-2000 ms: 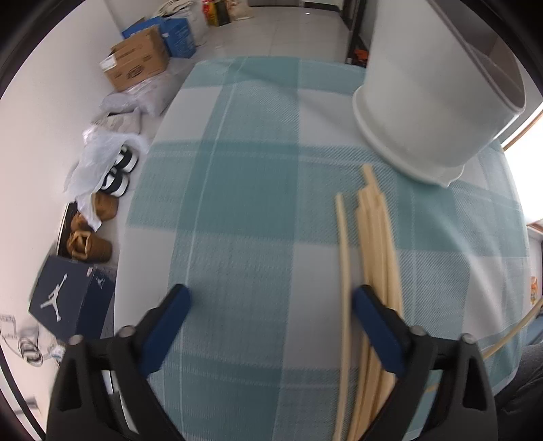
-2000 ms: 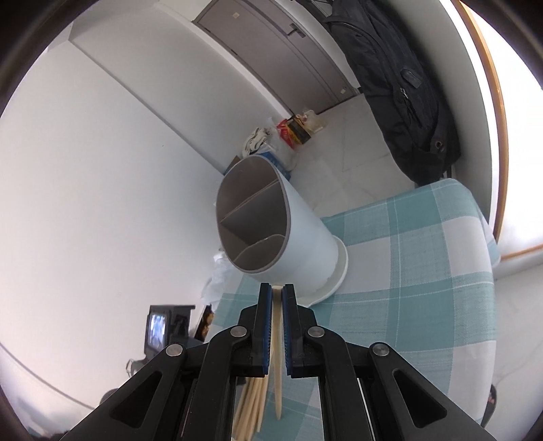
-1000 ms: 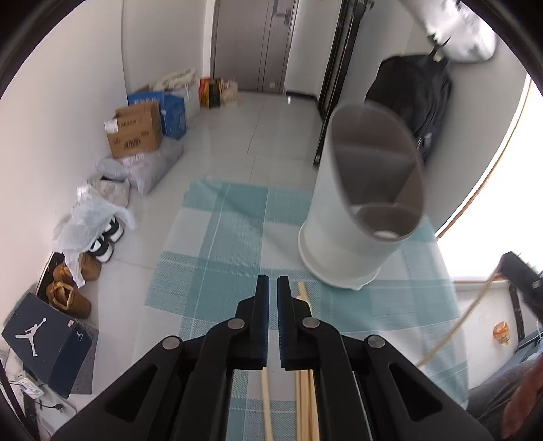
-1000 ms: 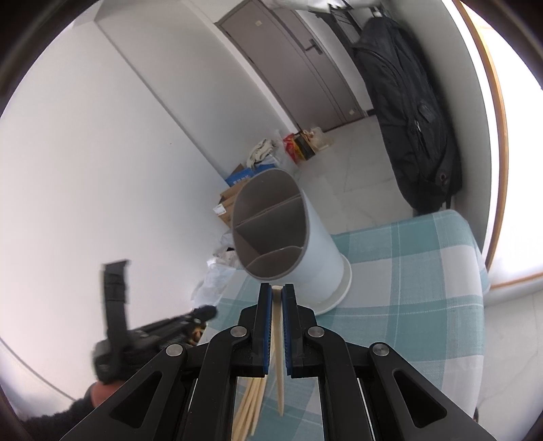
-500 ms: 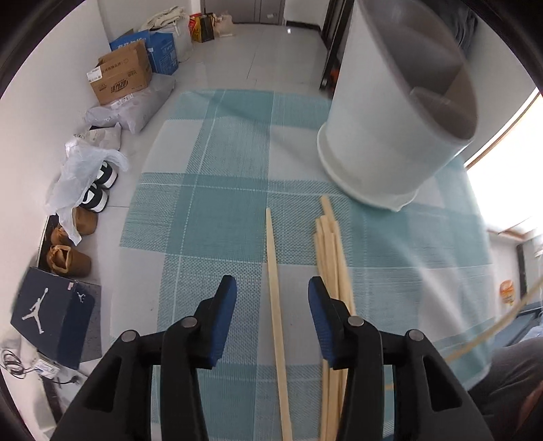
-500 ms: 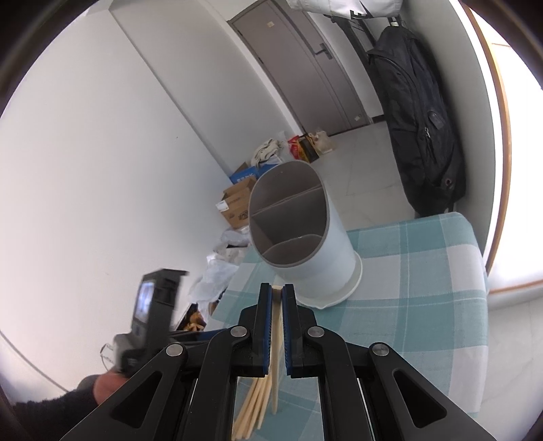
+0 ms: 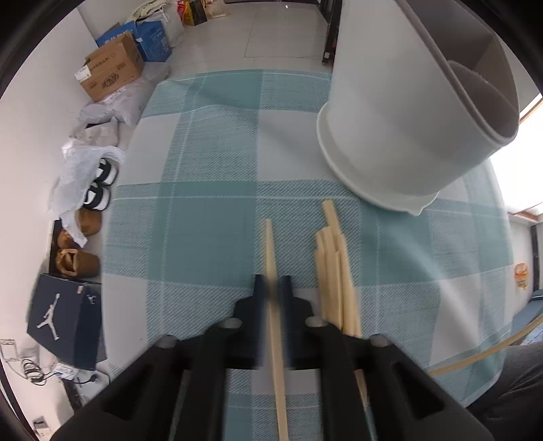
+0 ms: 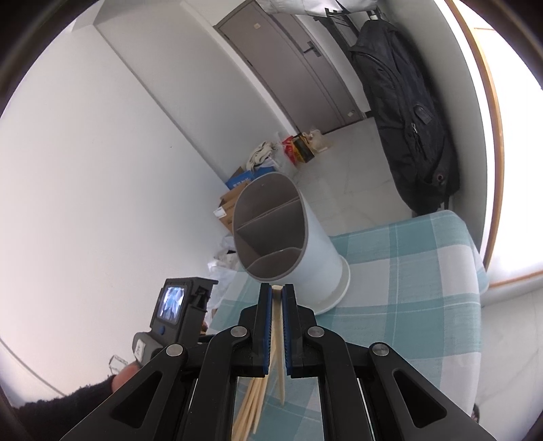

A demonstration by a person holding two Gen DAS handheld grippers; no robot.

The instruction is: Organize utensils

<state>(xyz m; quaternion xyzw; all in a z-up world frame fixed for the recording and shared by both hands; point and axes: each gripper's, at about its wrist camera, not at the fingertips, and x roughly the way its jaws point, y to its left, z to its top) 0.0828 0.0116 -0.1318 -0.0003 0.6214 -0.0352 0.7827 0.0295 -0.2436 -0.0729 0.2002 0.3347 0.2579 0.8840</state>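
My left hand-held gripper [image 7: 272, 288] clamps a single chopstick [image 7: 270, 244] on the checked bench [image 7: 210, 210], beside loose chopsticks [image 7: 334, 271]. My right hand-held gripper [image 8: 277, 293] pinches another chopstick [image 8: 277, 315] near the divided holder [image 8: 288, 244]. Open cloth lies leftward.

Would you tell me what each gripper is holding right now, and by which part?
The left gripper pinches one chopstick partway along its length; the right gripper clamps another chopstick near its upper end.

A teal checked cloth [image 7: 210, 203] covers the table. On the floor beside it sit a cardboard box [image 7: 112, 73], blue box [image 7: 154, 32], shoes [image 7: 100, 185] under plastic and a navy shoebox [image 7: 64, 320]. A black backpack [image 8: 407, 112] hangs near a grey door [image 8: 292, 64].
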